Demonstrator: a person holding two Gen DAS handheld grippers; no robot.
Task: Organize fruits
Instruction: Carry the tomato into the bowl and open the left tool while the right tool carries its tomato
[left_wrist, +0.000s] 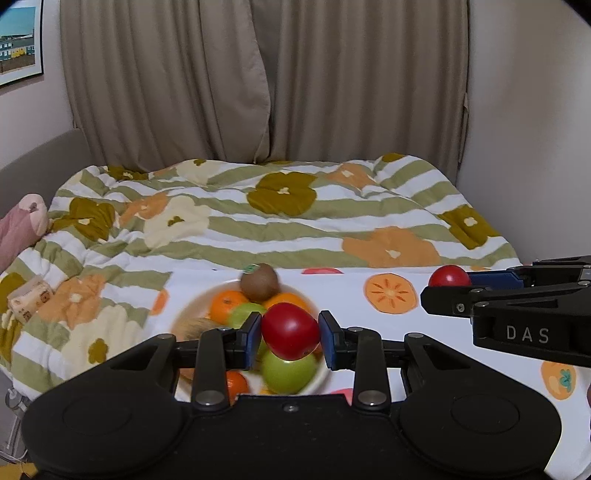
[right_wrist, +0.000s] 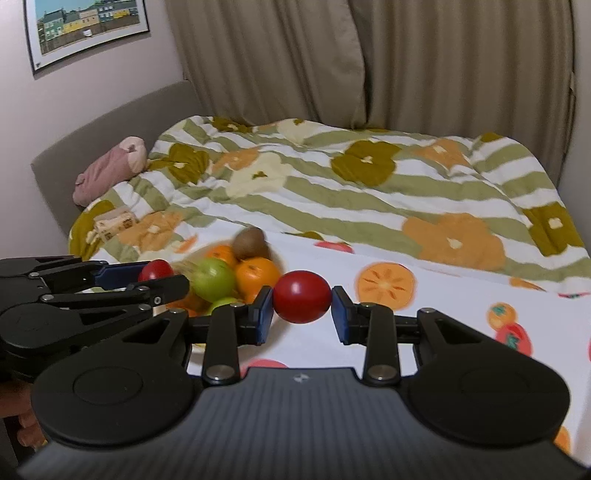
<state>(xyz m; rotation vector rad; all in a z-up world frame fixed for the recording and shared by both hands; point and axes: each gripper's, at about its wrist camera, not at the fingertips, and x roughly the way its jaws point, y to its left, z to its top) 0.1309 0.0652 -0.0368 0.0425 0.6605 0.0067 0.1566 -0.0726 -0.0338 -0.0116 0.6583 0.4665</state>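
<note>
Red fruit (left_wrist: 290, 331) clamped between fingers (left_wrist: 252, 332) (both grippers).

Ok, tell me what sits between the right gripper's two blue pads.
A red fruit, pinched between the right gripper's blue pads, as the right wrist view shows. The left wrist view shows the same fruit from the side.

Your left hand-held gripper (left_wrist: 290, 338) has its blue pads pressed on both sides of a glossy red round fruit (left_wrist: 290, 331), held above a white bowl (left_wrist: 184, 314). In the bowl lie a green apple (left_wrist: 290, 373), two orange tangerines (left_wrist: 226, 304) and, at twelve o'clock from the held fruit, a brown fuzzy kiwi (left_wrist: 259, 282). At three o'clock your right hand-held gripper (left_wrist: 452, 278) grips a second red round fruit (left_wrist: 448, 276) over the fruit-printed white cloth (left_wrist: 388, 325). Beyond, a striped floral quilt (left_wrist: 258, 218) covers the bed.
</note>
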